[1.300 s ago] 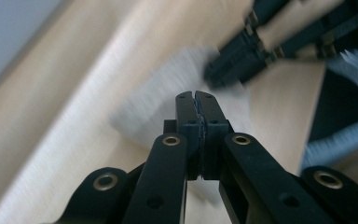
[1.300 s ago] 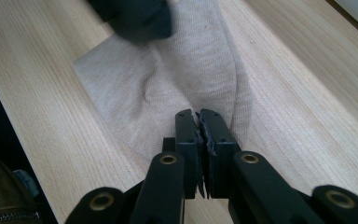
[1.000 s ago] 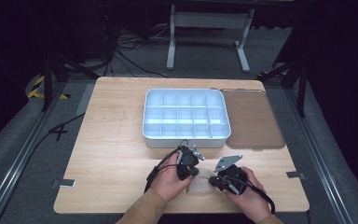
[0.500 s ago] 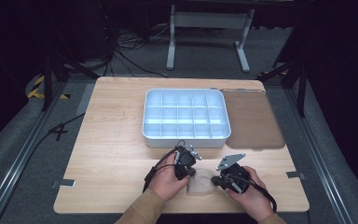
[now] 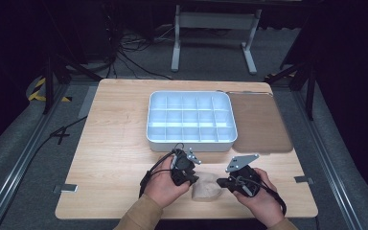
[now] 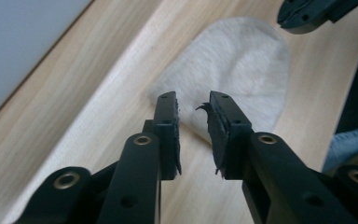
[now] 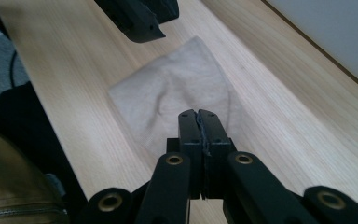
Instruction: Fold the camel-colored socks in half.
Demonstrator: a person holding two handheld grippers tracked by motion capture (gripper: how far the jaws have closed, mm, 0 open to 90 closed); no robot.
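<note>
The white plastic tray [image 5: 190, 117] divided into many small compartments has nothing in any of them, and a flat brown mat [image 5: 259, 122] lies touching the tray's right side. On the near side of the tray, on the light wooden table [image 5: 115, 158], the small beige folded cloth [image 5: 207, 187] lies flat between the two hands. The left gripper [image 6: 193, 107] points across the cloth's edge, its jaws having just been opening and now apart with nothing pressed between them, whereas a second ago they were together; the right gripper [image 7: 199, 115] hovers low over the cloth, its jaws together with nothing visibly pinched.
</note>
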